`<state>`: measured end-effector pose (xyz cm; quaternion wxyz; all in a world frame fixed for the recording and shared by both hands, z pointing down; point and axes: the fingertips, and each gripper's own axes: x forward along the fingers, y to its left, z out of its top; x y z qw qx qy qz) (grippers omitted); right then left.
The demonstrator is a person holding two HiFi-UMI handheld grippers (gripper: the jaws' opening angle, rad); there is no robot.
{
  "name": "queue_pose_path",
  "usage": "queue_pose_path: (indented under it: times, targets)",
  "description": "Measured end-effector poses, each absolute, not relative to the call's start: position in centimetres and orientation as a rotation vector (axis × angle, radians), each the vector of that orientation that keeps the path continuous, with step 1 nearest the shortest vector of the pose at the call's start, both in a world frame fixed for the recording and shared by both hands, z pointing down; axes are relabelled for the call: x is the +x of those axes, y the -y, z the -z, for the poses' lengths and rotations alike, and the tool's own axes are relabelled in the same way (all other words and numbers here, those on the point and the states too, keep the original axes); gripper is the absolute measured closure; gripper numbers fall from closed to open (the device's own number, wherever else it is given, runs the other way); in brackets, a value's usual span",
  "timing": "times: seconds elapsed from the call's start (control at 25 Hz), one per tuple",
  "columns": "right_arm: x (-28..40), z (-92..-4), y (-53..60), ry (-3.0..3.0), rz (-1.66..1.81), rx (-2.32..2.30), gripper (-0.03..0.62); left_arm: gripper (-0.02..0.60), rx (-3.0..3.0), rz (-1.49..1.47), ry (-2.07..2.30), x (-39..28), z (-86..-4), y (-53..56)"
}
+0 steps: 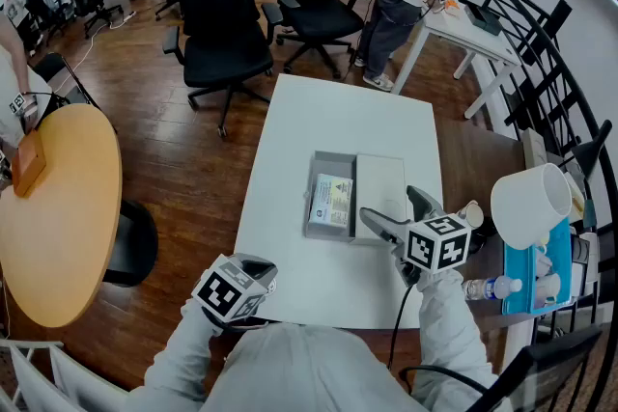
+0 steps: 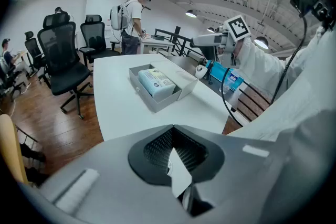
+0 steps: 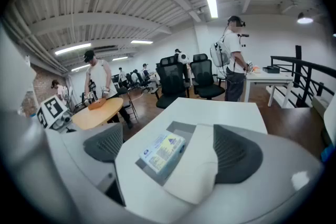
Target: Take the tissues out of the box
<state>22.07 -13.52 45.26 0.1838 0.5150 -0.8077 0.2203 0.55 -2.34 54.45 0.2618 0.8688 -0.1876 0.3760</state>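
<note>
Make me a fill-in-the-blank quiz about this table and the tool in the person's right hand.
Inside the open grey box lies a pack of ____.
The box stands on a ____ table.
The right gripper has its jaws ____, holding nothing.
Missing words: tissues; white; apart.

Bright, even light fr. white ceiling tube lamps (image 3: 212,7); soft shadows; fisheye warp, black vignette at pic edges; foreground blurred.

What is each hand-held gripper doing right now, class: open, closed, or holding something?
Left hand-held gripper: closed, jaws together, well short of the box.
Right hand-held gripper: open, jaws wide apart, facing the box, holding nothing.
</note>
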Motion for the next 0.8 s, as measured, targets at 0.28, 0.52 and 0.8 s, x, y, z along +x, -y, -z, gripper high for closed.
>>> queue_pose_path:
  times: [0.28, 0.52, 0.8]
  targets:
    - [18.5, -46.7, 19.3, 2.225, -0.796, 1.476, 0.025, 0.565, 2.346, -1.009, 0.501, -1.0, -55.0, 2.5]
    - [15.2, -49.6, 22.3, 2.08, -0.882, 1.419, 0.025, 0.565, 2.337, -0.982, 0.503, -2.0, -55.4, 2.7]
    - [13.3, -55.2, 22.7, 1.892, -0.944, 1.317, 0.025, 0.565, 2.311, -0.94, 0.547, -4.2, -56.0, 3.0]
